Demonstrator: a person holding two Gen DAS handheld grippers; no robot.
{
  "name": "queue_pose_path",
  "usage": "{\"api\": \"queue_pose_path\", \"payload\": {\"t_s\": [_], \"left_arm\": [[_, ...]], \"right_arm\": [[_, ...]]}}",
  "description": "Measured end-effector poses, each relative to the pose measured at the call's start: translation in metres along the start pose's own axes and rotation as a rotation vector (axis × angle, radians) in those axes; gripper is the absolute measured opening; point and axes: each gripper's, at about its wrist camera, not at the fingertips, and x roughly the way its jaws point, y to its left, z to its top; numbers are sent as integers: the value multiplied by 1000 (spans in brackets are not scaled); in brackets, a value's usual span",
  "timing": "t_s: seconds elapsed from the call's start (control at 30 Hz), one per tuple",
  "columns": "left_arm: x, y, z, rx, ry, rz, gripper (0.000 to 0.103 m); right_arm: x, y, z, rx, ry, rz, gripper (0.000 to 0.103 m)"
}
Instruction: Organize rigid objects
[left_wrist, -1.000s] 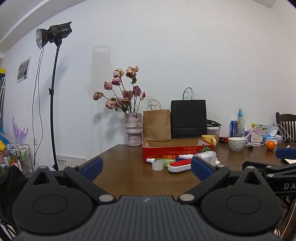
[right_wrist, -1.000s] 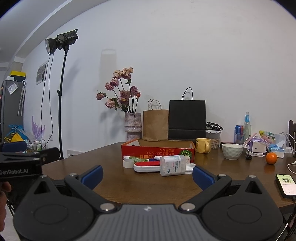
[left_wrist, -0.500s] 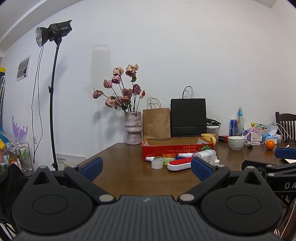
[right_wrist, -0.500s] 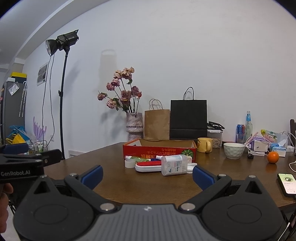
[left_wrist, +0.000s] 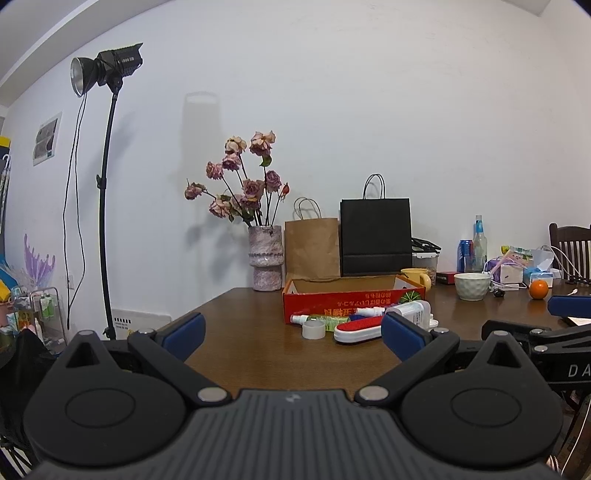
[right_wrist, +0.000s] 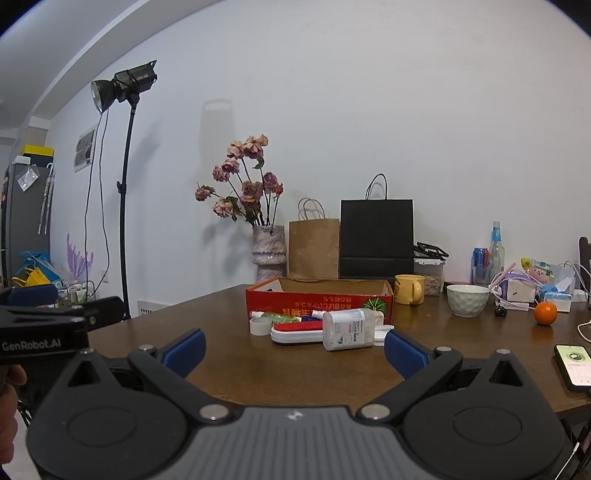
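**Both grippers empty, short of the pile**

White wall behind a brown wooden desk (right_wrist: 229, 373); light stand at left, vase of dried roses (right_wrist: 268, 254) and two paper bags at the back.

- Red cardboard box (right_wrist: 319, 301) sits open mid-desk, looks empty from this angle.
- Loose items lie just in front of the box: red-and-white lint brush (right_wrist: 297, 331), clear bottle with white label (right_wrist: 349, 329) on its side touching the brush's right end, tape roll (right_wrist: 260, 326) left of the brush, green spray bottle (left_wrist: 314, 317) against the box wall.
- Right side of desk: yellow mug (right_wrist: 409, 289), white bowl (right_wrist: 467, 300), orange (right_wrist: 545, 313), phone (right_wrist: 574, 367) near the edge.
- Left gripper (left_wrist: 291, 334): fingers wide, nothing between them, at the near desk edge.
- Right gripper (right_wrist: 293, 349): fingers wide, empty, well apart from the pile.
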Motion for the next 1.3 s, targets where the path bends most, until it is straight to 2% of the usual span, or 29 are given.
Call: {"api": "queue_pose_path", "payload": {"t_s": [1.3], "left_arm": [[0, -1, -2, -2, 2, -13, 103]], "right_arm": [[0, -5, -2, 26, 8, 2, 103]]}}
